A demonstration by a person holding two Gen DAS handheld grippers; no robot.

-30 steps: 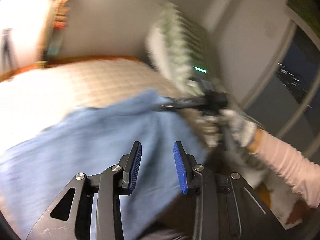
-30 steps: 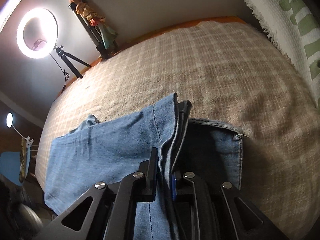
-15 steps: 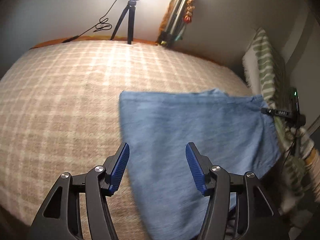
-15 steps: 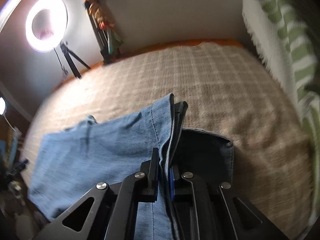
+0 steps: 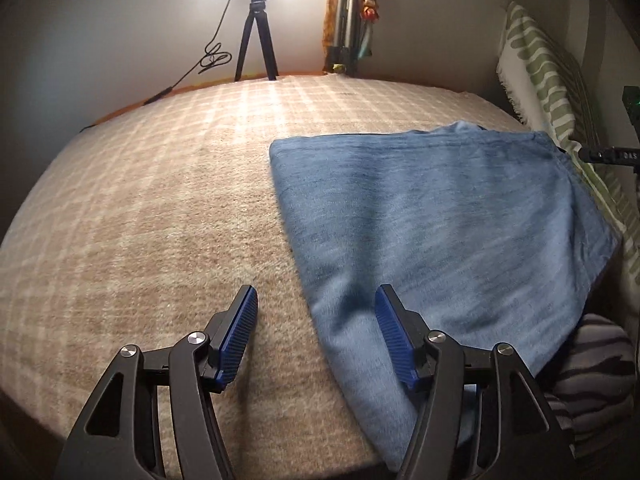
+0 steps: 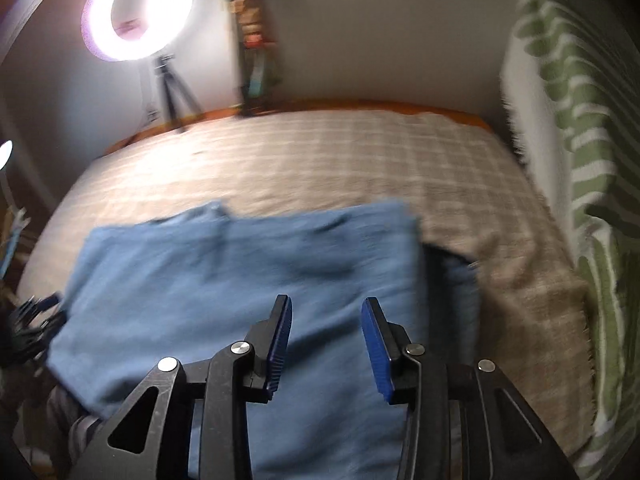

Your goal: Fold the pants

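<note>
The blue denim pants (image 5: pixel 432 216) lie folded flat on the beige checked bedspread (image 5: pixel 160 220), on its right half. My left gripper (image 5: pixel 316 300) hovers over their left edge, one finger above the cloth and the other above the bedspread. Its jaws are opening and nothing is pinched between them. In the blurred right wrist view the pants (image 6: pixel 224 264) fill the lower middle. My right gripper (image 6: pixel 326 308) is above them, its jaws opening, with the cloth under the pads and not between them. A darker inner layer (image 6: pixel 452 280) shows at the right edge.
A lit ring light on a tripod (image 6: pixel 136 12) and a folded stand (image 5: pixel 348 20) are at the back wall. A green-and-white striped cushion (image 5: pixel 536 64) leans at the right side. Striped dark fabric (image 5: pixel 592 360) is at the near right corner of the bed.
My right gripper has let go of the pants' folded edge and opened, and the cloth now lies flat. My left gripper swung down toward the bed and opened wider.
</note>
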